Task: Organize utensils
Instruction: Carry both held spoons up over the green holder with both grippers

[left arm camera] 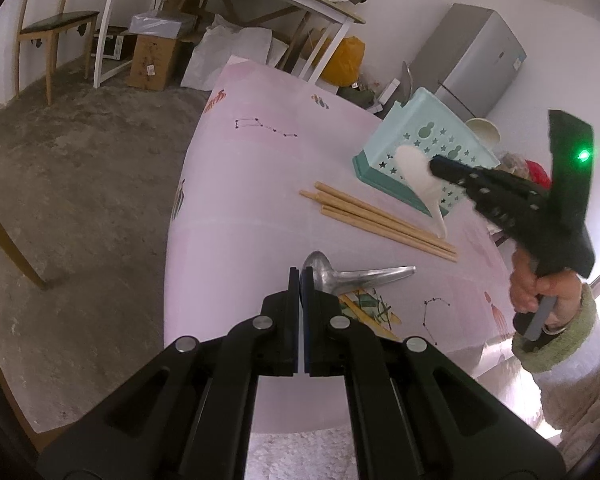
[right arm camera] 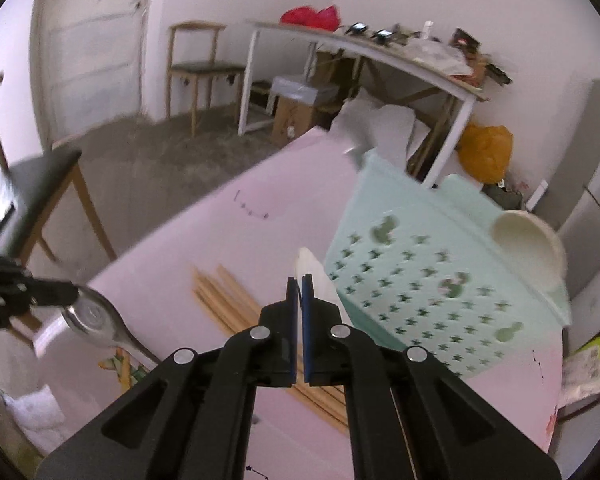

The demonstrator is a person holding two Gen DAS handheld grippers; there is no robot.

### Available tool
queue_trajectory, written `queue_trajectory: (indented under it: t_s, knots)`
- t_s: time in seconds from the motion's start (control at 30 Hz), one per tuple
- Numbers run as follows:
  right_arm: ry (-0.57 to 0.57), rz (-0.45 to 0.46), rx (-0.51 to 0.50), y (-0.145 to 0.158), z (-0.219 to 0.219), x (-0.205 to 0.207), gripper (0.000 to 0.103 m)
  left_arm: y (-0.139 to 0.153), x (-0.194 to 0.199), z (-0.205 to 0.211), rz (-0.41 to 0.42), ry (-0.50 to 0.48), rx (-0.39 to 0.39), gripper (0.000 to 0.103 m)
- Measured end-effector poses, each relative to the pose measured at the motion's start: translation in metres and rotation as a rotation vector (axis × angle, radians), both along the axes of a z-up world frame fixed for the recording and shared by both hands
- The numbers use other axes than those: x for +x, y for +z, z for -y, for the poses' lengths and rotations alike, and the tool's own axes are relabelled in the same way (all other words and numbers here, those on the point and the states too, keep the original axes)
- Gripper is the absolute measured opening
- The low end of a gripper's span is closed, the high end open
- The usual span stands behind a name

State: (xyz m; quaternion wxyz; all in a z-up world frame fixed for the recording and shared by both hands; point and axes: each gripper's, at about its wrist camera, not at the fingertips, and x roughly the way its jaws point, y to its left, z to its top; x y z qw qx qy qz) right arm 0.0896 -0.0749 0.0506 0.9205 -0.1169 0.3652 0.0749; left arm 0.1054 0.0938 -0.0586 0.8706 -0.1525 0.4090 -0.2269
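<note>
My right gripper (left arm camera: 434, 164) is shut on a white ceramic spoon (left arm camera: 418, 178) and holds it in the air just in front of the teal perforated basket (left arm camera: 428, 148). In the right wrist view the gripper (right arm camera: 300, 280) pinches the spoon (right arm camera: 314, 276) beside the basket (right arm camera: 432, 280). My left gripper (left arm camera: 300, 276) is shut and empty, its tips next to the bowl of a metal spoon (left arm camera: 340, 274) lying on the pink tablecloth. Several wooden chopsticks (left arm camera: 376, 220) lie between the metal spoon and the basket.
A cream cup (left arm camera: 484, 130) stands behind the basket. The pink table (left arm camera: 260, 184) drops off at its left edge to a bare floor. A wooden chair (right arm camera: 56, 192) stands near that edge. A patterned mat (left arm camera: 368, 308) lies under the metal spoon's handle.
</note>
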Motion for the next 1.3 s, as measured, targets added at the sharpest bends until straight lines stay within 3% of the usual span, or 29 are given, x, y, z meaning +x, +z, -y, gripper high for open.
queue_trajectory:
  t_s: [0.4, 0.77, 0.9, 1.0, 1.3]
  knots:
    - [-0.150, 0.173, 0.243, 0.064, 0.067, -0.043, 0.001, 0.054, -0.007, -0.008, 0.177, 0.035, -0.023, 0.000]
    - [-0.190, 0.270, 0.334, 0.081, 0.097, -0.081, 0.001, 0.158, -0.003, -0.002, 0.466, 0.061, -0.009, 0.000]
    - [-0.201, 0.287, 0.365, 0.080, 0.109, -0.091, 0.001, 0.189, 0.009, 0.025, 0.544, 0.061, 0.067, 0.000]
    - [-0.209, 0.284, 0.396, 0.074, 0.115, -0.093, 0.001, 0.201, 0.023, 0.052, 0.581, 0.048, 0.166, 0.000]
    - [-0.228, 0.279, 0.454, 0.056, 0.132, -0.101, 0.001, 0.207, 0.065, 0.122, 0.575, -0.058, 0.466, 0.000]
